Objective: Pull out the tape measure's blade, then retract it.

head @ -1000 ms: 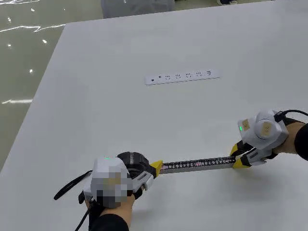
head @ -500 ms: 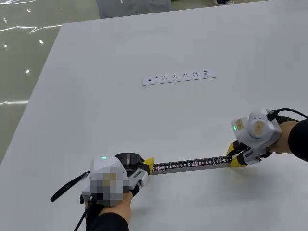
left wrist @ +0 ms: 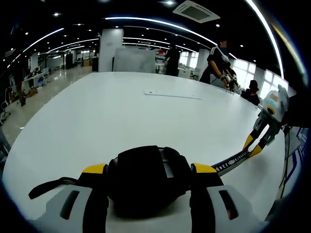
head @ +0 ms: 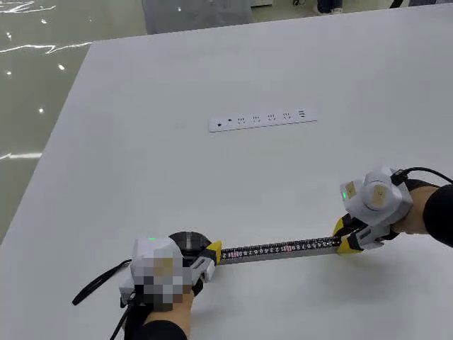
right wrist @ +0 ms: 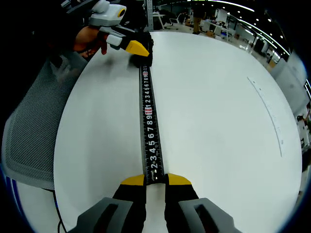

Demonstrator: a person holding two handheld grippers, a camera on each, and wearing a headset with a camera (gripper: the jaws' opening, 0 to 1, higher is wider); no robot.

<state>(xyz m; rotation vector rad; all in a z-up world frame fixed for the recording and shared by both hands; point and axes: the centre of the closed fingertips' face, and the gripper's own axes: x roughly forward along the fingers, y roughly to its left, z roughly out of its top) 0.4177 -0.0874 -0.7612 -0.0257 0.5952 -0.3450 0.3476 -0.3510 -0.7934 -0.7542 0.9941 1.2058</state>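
A black tape measure case sits low on the white table, clamped between the yellow-tipped jaws of my left gripper. Its dark numbered blade runs out flat over the table to the right. My right gripper is shut on the blade's end. In the right gripper view the case lies at the far end of the blade. A black wrist strap trails left from the case.
A white power strip lies on the table further back. The table's left edge drops to a glossy floor. People stand far off in the left gripper view.
The blade between the two grippers looks slightly longer, with the left gripper and case further left and lower in the picture. The camera has also shifted a little.
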